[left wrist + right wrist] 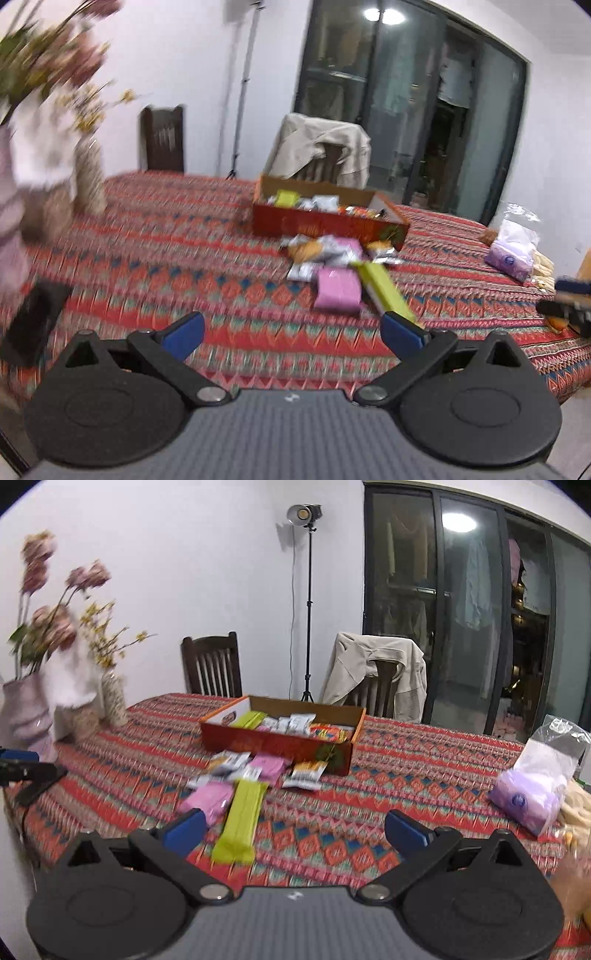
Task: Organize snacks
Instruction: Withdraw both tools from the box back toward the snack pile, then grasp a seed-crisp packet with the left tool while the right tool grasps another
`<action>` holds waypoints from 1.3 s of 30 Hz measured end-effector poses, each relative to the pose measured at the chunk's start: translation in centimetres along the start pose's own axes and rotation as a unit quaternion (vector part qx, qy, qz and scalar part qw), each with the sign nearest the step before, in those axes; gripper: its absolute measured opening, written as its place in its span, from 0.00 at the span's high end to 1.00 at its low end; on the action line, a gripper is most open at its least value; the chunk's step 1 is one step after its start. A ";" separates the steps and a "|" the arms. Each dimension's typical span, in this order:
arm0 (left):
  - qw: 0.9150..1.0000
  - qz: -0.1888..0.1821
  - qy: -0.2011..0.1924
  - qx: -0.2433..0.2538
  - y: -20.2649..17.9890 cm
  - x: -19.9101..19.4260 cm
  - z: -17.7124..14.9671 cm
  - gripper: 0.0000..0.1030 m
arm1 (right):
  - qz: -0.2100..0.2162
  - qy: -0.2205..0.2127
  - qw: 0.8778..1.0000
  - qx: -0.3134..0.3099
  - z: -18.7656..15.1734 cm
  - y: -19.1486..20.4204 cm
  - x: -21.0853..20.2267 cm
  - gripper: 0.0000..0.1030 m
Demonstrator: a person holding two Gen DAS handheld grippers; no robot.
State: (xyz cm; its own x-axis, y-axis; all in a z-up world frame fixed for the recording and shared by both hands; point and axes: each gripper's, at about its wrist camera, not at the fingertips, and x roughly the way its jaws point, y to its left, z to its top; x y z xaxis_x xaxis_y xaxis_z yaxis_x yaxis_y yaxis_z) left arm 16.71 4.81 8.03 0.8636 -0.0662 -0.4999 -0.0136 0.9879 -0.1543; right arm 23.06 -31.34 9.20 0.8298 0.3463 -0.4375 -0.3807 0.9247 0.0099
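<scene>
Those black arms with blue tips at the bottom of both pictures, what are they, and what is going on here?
They are hand-held grippers; a person carries one in each hand, each with its own camera looking along its two fingers. One picture looks over the left gripper, the other over the right gripper. Both are open and hold nothing. On the patterned tablecloth a red cardboard box holds some snack packets. More lie loose in front of it, among them a green packet and a pink packet.

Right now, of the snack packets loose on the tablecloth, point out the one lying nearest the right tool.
The long lime-green packet. It stretches out of the pile toward the right tool, its near end closer than the pink packets beside it; the rest lie back by the red box.
</scene>
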 end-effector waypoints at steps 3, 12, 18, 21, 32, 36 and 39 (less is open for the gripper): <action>1.000 0.024 0.015 -0.010 0.6 -0.4 -2.1 0.00 | 0.014 0.009 1.000 0.002 -3.3 1.2 -0.4 0.00; 0.996 0.060 0.059 -0.026 2.0 1.6 -4.6 0.00 | 0.018 0.041 0.998 0.037 -8.7 2.6 1.2 0.00; 0.995 0.050 0.078 -0.022 2.0 4.2 -4.0 0.00 | 0.013 0.054 0.998 0.028 -9.0 2.6 3.3 0.00; 0.996 0.038 0.081 -0.017 1.7 6.1 -3.1 0.00 | 0.011 0.055 0.998 0.042 -8.6 1.9 4.7 0.00; 0.995 -0.025 0.060 0.071 -0.3 16.5 2.9 0.00 | 0.018 0.070 0.994 0.079 -4.5 -1.1 13.4 0.09; 0.987 -0.098 0.049 0.117 -0.6 21.7 6.1 0.00 | 0.027 0.065 0.995 0.074 -1.7 -2.2 17.5 0.16; 0.979 -0.135 0.056 0.142 -0.8 26.2 8.0 0.03 | 0.026 0.062 0.996 0.066 0.8 -3.0 21.3 0.22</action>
State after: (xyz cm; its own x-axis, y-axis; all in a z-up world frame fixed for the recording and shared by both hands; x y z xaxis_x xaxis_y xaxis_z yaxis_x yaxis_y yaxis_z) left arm 43.40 3.43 1.90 0.7553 -0.3304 -0.5660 0.3631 0.9299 -0.0583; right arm 42.16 -26.60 0.57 0.7512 0.3789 -0.5405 -0.3578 0.9218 0.1490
